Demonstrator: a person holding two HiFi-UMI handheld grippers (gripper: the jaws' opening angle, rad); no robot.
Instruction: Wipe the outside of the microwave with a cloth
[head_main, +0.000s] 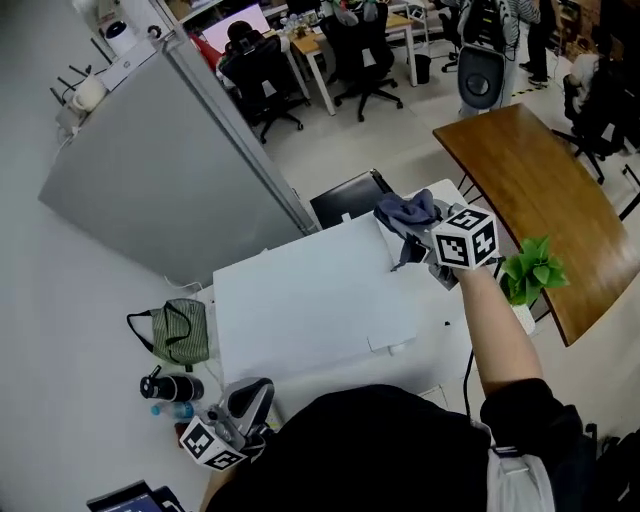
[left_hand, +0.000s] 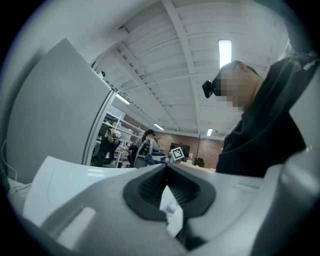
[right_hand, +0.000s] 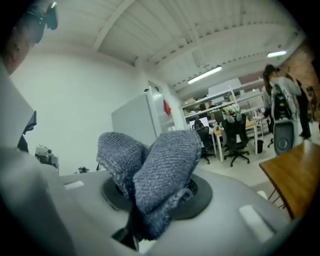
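Note:
The white microwave (head_main: 310, 300) fills the middle of the head view, seen from above, with a dark panel at its far end. My right gripper (head_main: 408, 243) hovers over the microwave's far right corner, shut on a bunched blue-grey cloth (head_main: 408, 210). In the right gripper view the cloth (right_hand: 160, 165) bulges up out of the right gripper (right_hand: 150, 200), and folds hide the fingertips. My left gripper (head_main: 248, 398) rests low at the near left, beside the microwave. The left gripper (left_hand: 167, 169) has its jaws together with nothing held, pointing up along the microwave's white side (left_hand: 55, 185).
A wooden table (head_main: 530, 170) and a green plant (head_main: 533, 268) stand to the right. A tall grey cabinet (head_main: 160, 170) rises at the far left. A green-grey pouch (head_main: 180, 330) and a black bottle (head_main: 170, 387) lie left of the microwave. Office chairs (head_main: 262, 75) stand beyond.

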